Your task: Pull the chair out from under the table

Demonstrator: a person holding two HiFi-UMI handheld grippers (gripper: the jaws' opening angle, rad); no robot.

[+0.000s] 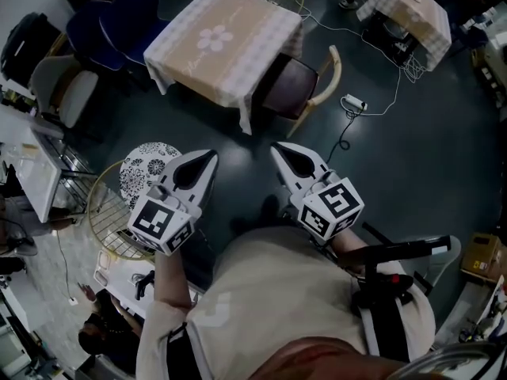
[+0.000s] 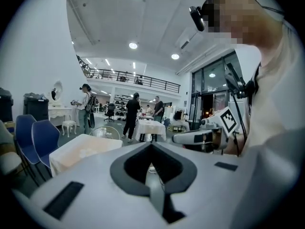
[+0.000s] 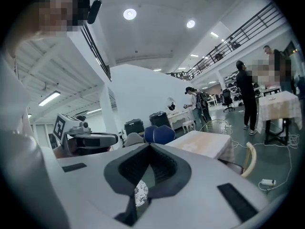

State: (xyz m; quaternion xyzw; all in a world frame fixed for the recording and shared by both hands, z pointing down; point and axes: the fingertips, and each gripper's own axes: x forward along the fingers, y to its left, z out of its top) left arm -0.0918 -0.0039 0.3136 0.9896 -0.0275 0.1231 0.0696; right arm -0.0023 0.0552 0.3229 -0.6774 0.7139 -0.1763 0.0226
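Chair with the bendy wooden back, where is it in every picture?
Head view: chair near the top middle, partly under the table at its right side.
Left gripper view: not in it.
Right gripper view: chair at the right, below the middle.
Shared landmark: the cloth-covered table, low left in the left gripper view; table just left of the chair in the right.

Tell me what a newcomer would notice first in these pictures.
The left gripper and right gripper, both white, fill the lower middle of the head view, pointing forward with jaws together and nothing between them. Just beyond them stands the table, draped in beige with a flower print. The chair, with a dark seat and a pale wooden back, is tucked in at the table's right side.
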